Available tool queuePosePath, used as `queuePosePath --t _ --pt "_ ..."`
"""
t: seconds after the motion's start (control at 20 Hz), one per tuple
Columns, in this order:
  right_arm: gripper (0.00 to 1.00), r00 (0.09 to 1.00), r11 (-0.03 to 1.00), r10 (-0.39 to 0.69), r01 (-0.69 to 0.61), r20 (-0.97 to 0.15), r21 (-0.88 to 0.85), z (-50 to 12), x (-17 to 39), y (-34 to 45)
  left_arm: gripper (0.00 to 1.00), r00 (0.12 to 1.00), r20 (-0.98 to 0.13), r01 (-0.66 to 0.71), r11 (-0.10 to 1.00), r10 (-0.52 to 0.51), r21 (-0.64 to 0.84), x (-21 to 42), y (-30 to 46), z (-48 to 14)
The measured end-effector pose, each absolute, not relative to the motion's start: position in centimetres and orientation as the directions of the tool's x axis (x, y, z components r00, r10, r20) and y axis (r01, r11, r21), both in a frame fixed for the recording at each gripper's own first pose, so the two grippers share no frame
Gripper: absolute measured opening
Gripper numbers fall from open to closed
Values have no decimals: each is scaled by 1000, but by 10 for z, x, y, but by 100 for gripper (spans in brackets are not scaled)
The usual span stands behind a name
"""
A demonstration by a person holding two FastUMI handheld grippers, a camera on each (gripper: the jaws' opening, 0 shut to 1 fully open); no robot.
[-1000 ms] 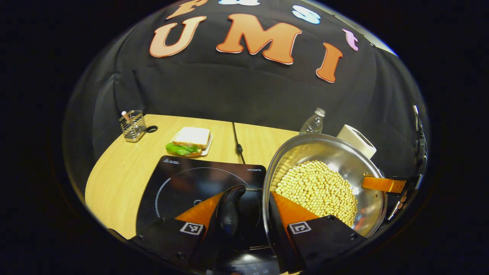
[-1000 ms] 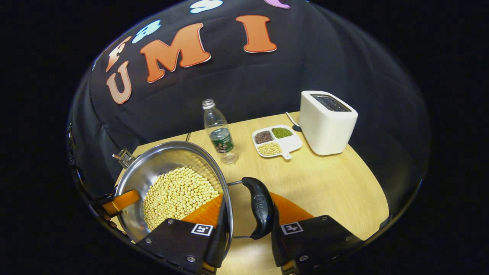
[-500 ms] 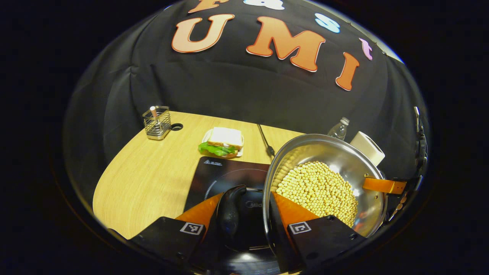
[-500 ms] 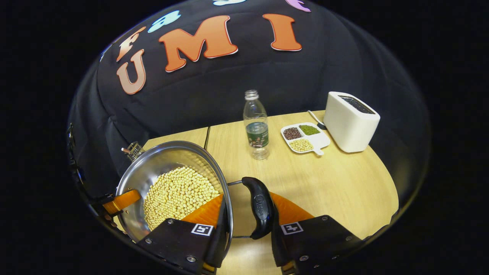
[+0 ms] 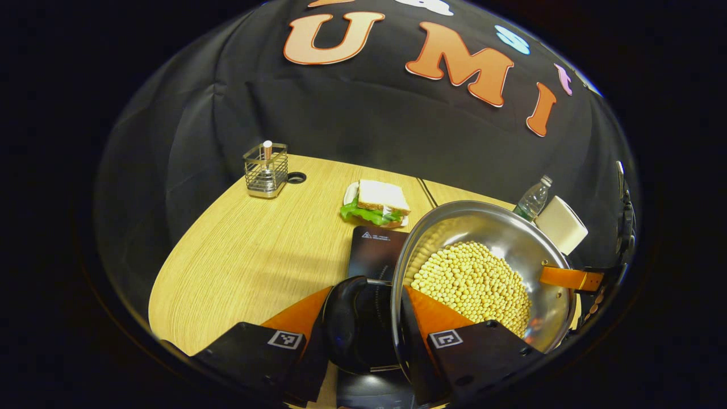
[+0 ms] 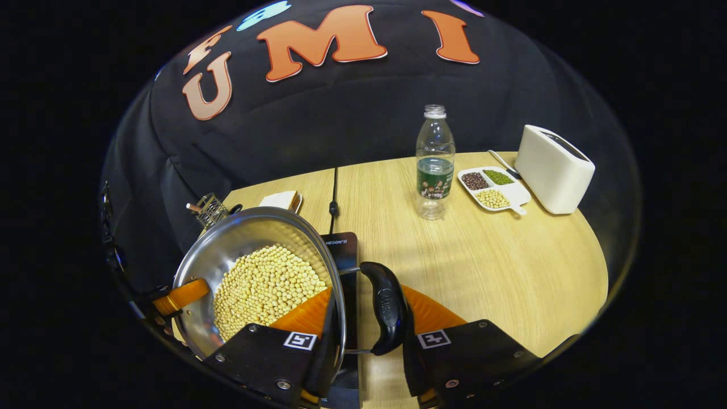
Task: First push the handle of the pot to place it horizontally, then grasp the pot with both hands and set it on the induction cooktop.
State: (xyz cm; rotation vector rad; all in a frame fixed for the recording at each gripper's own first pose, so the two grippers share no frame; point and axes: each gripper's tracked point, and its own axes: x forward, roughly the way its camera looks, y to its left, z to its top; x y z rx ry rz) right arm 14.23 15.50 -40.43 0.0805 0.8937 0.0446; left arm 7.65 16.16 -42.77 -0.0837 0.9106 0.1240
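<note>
A steel pot [image 5: 511, 238] full of soybeans [image 5: 471, 284] is held from both sides. My left gripper [image 5: 363, 321] is shut on the pot, one finger inside the wall and the other outside its black side handle [image 5: 349, 324]. On the opposite side my right gripper [image 6: 366, 318] is shut the same way around the other black handle [image 6: 386, 307] and the rim. The black induction cooktop [image 5: 375, 255] lies partly under the pot [image 6: 238, 244], and its corner [image 6: 341, 250] peeks out beside the rim. I cannot tell whether the pot's base touches it.
On the wooden table [image 5: 244, 261] a sandwich on a plate [image 5: 377, 204] and a wire holder [image 5: 265, 170] stand behind the cooktop. A water bottle [image 6: 434, 162], a divided dish of beans [image 6: 493, 187] and a white toaster [image 6: 554, 170] stand at the right.
Both grippers have carried the pot leftward across the table. The cooktop now lies under the pot and has come into the right gripper view. Both grips are unchanged.
</note>
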Motion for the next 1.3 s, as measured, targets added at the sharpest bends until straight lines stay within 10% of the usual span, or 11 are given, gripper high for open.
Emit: queuePosePath --t 0.3,0.6,0.75,1.3 --pt "53 605 996 69 7 -793 92 -416 140 155 65 590 -806 -127 992 55 -25 81 168 -440" --pt "69 654 998 53 -18 -755 54 -394 141 142 100 672 -721 -134 985 169 107 92 187 -392" --pt "94 712 999 37 -3 -701 50 -355 138 124 98 745 -631 -148 976 217 161 98 183 -341" --pt "94 940 999 -47 40 -337 -28 -147 81 19 97 960 -235 -132 985 155 111 72 99 -92"
